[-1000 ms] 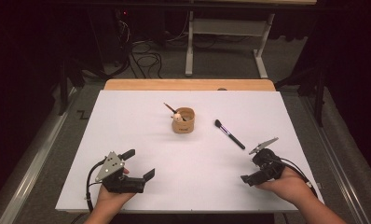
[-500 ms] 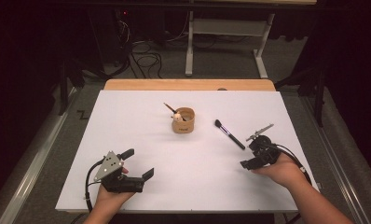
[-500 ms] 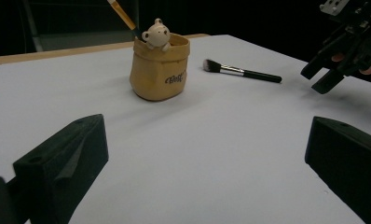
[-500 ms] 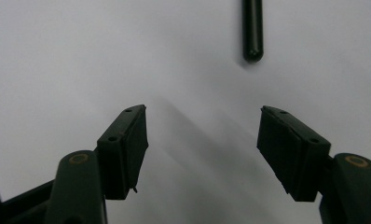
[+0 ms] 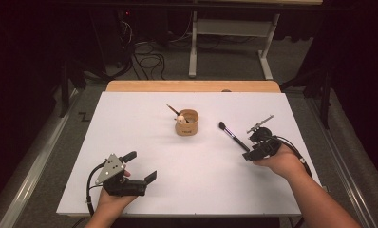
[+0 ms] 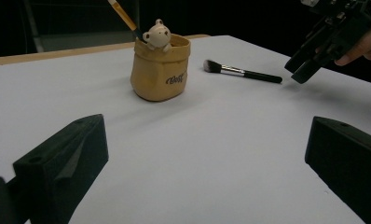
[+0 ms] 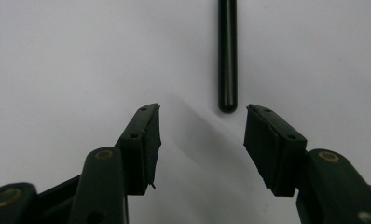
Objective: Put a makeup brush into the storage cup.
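Makeup brush (image 7: pixel 227 56) in the right gripper view: top edge cuts it off; just the black handle end shows, bristles out of frame.
Pot (image 6: pixel 160 70) lettering: too blurred to read.
Second brush (image 6: pixel 124 17) in the pot: its upper end leaves the top edge; its lower end sits hidden inside the pot.
Left gripper (image 6: pixel 207 172) in its own view: the bottom edge and right edge cut off both jaws.

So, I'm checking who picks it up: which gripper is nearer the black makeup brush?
Right. The right gripper sits just short of the makeup brush's handle end, jaws open. The left gripper rests far off near the table's front edge.
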`<state>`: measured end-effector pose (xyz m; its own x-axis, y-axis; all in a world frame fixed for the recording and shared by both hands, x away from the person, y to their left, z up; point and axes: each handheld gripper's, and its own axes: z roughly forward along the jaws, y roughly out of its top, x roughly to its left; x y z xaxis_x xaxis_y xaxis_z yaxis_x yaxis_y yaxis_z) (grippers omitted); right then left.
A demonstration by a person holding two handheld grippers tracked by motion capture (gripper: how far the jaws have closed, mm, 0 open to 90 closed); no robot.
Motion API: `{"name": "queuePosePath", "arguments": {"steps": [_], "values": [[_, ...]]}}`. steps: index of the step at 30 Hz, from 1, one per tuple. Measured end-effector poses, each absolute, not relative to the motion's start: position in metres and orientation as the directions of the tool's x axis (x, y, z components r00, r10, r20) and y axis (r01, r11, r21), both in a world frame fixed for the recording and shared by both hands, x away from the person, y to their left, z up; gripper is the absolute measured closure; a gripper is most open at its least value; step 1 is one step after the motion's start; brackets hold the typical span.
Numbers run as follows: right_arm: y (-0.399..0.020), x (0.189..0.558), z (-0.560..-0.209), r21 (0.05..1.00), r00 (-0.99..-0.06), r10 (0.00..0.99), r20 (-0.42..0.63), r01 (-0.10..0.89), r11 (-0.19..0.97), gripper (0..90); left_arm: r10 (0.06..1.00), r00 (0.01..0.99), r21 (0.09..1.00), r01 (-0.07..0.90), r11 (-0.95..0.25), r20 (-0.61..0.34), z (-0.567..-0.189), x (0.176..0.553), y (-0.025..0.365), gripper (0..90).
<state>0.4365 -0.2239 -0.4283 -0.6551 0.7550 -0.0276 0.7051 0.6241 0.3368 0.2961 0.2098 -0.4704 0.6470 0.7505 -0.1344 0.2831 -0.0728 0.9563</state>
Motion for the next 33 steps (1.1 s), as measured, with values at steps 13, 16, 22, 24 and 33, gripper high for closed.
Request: {"name": "queuePosePath", "arguments": {"steps": [13, 16, 22, 24, 33], "values": [[-0.217, 0.459, -0.426, 0.319, -0.662, 0.749, -0.027, 0.704, 0.634, 52.4, 0.751, 0.646, 0.957, 0.283, -0.07, -0.137, -0.47, 0.296, 0.211, 0.3], [-0.216, 0.463, -0.428, 0.304, -0.663, 0.748, -0.026, 0.708, 0.637, 54.3, 0.751, 0.646, 0.957, 0.283, -0.069, -0.137, -0.47, 0.296, 0.211, 0.3], [-0.213, 0.47, -0.431, 0.29, -0.666, 0.745, -0.025, 0.709, 0.643, 57.8, 0.751, 0.645, 0.957, 0.282, -0.066, -0.138, -0.47, 0.296, 0.212, 0.3], [-0.211, 0.471, -0.432, 0.279, -0.673, 0.739, -0.028, 0.705, 0.652, 60.6, 0.752, 0.645, 0.957, 0.282, -0.066, -0.138, -0.47, 0.296, 0.212, 0.3], [-0.209, 0.477, -0.438, 0.258, -0.682, 0.73, -0.046, 0.698, 0.668, 68.2, 0.752, 0.645, 0.957, 0.282, -0.066, -0.138, -0.47, 0.296, 0.212, 0.3]]}}
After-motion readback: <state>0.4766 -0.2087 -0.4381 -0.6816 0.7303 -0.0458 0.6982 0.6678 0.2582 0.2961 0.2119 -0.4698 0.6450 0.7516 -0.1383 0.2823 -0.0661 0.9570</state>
